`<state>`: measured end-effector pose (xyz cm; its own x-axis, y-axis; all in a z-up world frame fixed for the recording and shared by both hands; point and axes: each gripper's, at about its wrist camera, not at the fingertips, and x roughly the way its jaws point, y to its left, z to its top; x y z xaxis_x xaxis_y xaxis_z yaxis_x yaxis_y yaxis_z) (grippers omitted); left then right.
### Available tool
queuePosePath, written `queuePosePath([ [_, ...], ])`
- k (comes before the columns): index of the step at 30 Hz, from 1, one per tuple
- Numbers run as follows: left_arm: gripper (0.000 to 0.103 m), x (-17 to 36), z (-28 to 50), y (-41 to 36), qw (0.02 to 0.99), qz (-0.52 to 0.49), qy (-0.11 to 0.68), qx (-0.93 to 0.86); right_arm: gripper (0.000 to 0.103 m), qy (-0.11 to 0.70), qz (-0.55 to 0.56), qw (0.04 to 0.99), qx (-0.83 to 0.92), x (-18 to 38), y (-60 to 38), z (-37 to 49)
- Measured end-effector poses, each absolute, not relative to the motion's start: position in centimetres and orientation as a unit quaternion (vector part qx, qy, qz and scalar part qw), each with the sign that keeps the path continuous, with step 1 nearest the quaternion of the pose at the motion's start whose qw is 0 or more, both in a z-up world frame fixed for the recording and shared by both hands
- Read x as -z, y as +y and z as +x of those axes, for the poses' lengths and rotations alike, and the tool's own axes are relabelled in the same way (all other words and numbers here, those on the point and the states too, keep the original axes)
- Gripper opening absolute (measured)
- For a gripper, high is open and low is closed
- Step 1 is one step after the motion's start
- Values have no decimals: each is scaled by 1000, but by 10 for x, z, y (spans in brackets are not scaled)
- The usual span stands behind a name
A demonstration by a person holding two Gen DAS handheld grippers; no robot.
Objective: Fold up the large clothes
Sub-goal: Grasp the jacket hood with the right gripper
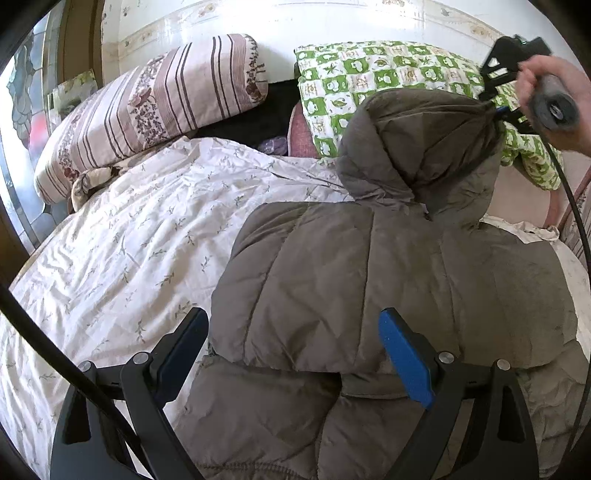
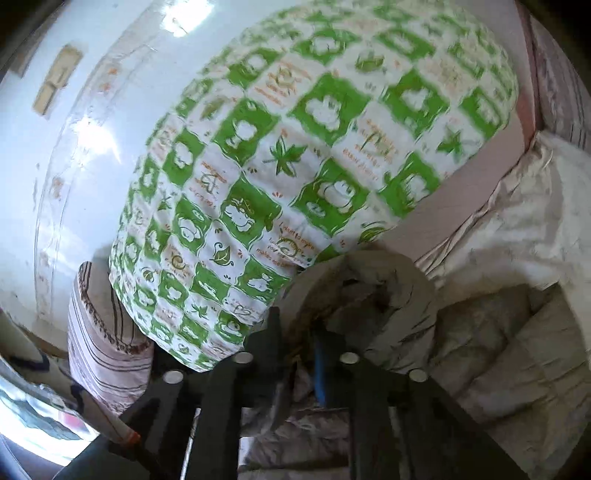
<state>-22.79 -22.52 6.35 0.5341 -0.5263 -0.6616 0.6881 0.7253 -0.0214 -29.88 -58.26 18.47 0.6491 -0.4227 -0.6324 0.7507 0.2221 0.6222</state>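
Observation:
A grey-brown padded jacket (image 1: 369, 277) lies on the bed, sleeves folded in over its body. Its hood (image 1: 417, 147) is pulled up toward the far right. My left gripper (image 1: 293, 317) hovers open over the jacket's near part, its blue-padded fingers (image 1: 404, 362) spread wide with nothing pinched. My right gripper (image 1: 496, 110), held by a hand (image 1: 554, 92), is shut on the hood's tip. In the right wrist view the right gripper (image 2: 299, 332) has its fingers close together with bunched hood fabric (image 2: 388, 295) between them.
A white floral duvet (image 1: 129, 240) covers the bed on the left. A striped pillow (image 1: 147, 110) and a green checked pillow (image 1: 369, 77) lean against the white headboard wall (image 1: 258, 18). A stained-glass window (image 1: 22, 92) is at the far left. A black cable (image 1: 576, 221) hangs at the right.

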Motion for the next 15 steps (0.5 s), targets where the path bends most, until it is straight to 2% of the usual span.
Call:
queuePosePath([
  [10,93,-69,-220,-215,868,97,339,350,9,127,486,797,336,-208,-508,-369],
  [15,93,-73,-216,-208,869,74,342,351,8,124,464,820,310,-206,-442,-411],
])
